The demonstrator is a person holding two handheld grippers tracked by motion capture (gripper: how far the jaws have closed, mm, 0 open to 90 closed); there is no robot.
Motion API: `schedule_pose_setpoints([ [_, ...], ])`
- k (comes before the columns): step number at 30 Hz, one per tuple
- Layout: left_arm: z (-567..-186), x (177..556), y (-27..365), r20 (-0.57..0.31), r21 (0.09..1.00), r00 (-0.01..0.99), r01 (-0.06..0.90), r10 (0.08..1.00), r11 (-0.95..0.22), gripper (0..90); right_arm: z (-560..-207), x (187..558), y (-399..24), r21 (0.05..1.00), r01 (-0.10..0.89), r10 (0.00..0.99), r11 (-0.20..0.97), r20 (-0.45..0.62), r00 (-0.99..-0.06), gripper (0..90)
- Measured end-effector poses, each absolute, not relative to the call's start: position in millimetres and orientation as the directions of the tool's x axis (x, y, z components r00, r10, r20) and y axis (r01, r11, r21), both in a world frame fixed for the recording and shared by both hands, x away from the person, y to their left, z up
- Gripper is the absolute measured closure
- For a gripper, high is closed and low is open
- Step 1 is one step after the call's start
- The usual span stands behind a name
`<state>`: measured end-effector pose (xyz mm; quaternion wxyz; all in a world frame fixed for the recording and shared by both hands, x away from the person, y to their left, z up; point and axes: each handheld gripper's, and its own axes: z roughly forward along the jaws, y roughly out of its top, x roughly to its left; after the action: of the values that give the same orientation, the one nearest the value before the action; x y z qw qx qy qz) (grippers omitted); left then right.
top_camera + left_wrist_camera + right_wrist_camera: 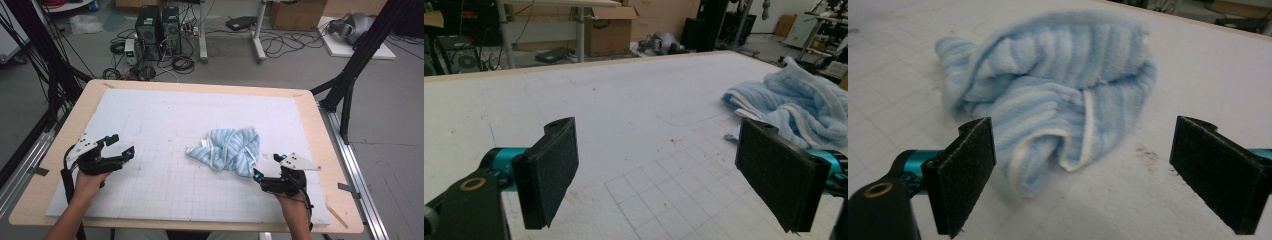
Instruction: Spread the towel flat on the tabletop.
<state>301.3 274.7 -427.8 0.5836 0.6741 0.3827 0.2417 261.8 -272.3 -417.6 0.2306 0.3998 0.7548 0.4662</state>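
White padded table (165, 115) carries your crumpled striped towel (230, 149) at 3 o'clock of centre, untouched; right gripper (264, 170) and left gripper (121, 146) both gape empty, so everything remains.

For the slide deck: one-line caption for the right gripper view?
Right tongs open, jaws wide apart, just short of a crumpled blue striped towel on the white gridded mat.

The towel (229, 150) lies crumpled on the mat (165, 125) that covers the desk (310, 107), right of the mat's middle. The left gripper (120, 146) hovers well left of the towel; the right gripper (265, 166) sits just beside the towel's near right edge.
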Motion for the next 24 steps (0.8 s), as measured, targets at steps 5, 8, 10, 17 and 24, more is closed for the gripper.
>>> schedule_pose_setpoints([
  [5,-427,293,277,-0.098,0.971,0.59,0.233,0.802,-0.053,17.9,-411,263,-250,0.877,0.365,0.768,0.313,-0.008,-0.64,10.4],
  [8,-425,289,279,-0.091,0.973,0.581,0.224,0.809,-0.05,17.9,-410,274,-236,0.865,0.352,0.733,0.358,-0.027,-0.679,18.1],
  [10,-425,288,280,-0.089,0.974,0.577,0.223,0.812,-0.051,18.0,-410,277,-233,0.864,0.351,0.725,0.359,-0.021,-0.689,19.3],
  [17,-430,290,280,-0.096,0.967,0.574,0.246,0.813,-0.06,18.0,-410,309,-203,0.83,0.323,0.676,0.454,-0.085,-0.732,24.3],
  [24,-430,291,277,-0.106,0.968,0.582,0.247,0.806,-0.05,18.3,-423,341,-173,0.745,0.392,0.689,0.539,-0.124,-0.714,24.0],
])
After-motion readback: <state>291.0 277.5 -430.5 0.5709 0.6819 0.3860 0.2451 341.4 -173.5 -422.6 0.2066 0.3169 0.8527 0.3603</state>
